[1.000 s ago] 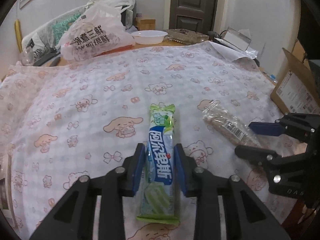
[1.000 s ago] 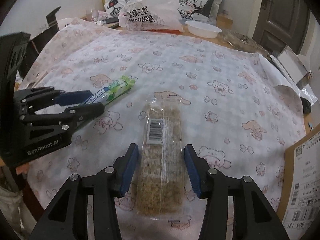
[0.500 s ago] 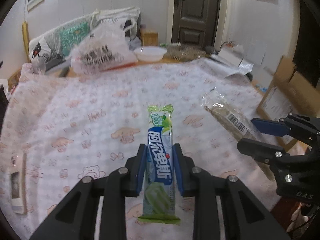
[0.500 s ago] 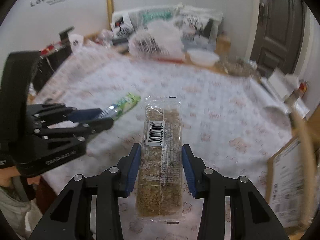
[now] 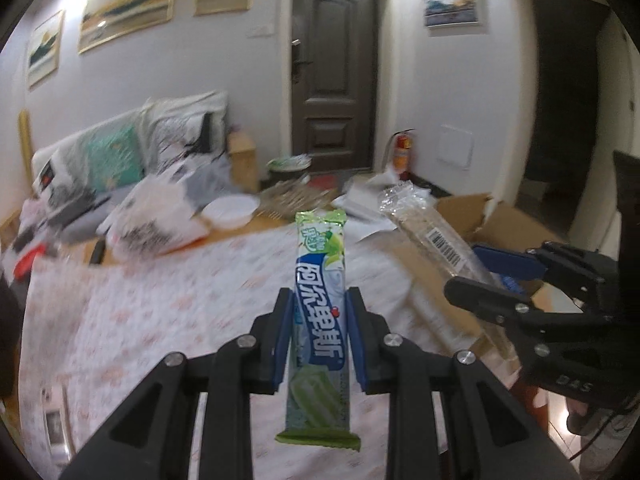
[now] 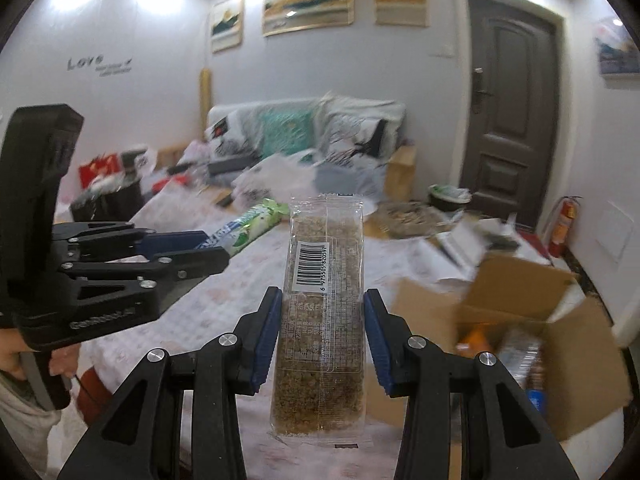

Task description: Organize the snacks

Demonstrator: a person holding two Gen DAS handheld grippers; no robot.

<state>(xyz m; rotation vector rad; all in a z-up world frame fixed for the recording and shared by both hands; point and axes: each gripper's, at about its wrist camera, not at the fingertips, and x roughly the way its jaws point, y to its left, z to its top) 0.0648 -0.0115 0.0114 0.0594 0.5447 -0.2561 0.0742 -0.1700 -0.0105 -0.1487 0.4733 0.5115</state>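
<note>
I hold both snacks above the table: left hand-held gripper (image 5: 320, 336) clenched on the green candy pack (image 5: 320, 300), right hand-held gripper (image 6: 320, 332) grasping the grain bar (image 6: 322, 312), its length toward twelve o'clock; the open cardboard box (image 6: 520, 280) lies at four o'clock, nearer my right.

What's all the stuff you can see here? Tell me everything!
candy pack: one, green and blue, held in the left gripper.
grain bar: one, brown in clear wrap, held in the right gripper.
cardboard box: one, brown, open, right of the table.
tablecloth: one, white with pink cartoons, on the table.
bowl: one, white, far table edge.
plastic bag: one, white, beside the bowl.
door: one, dark, back wall.
left gripper: black, blue pads, shut.
right gripper: black, blue pads, shut.
</note>
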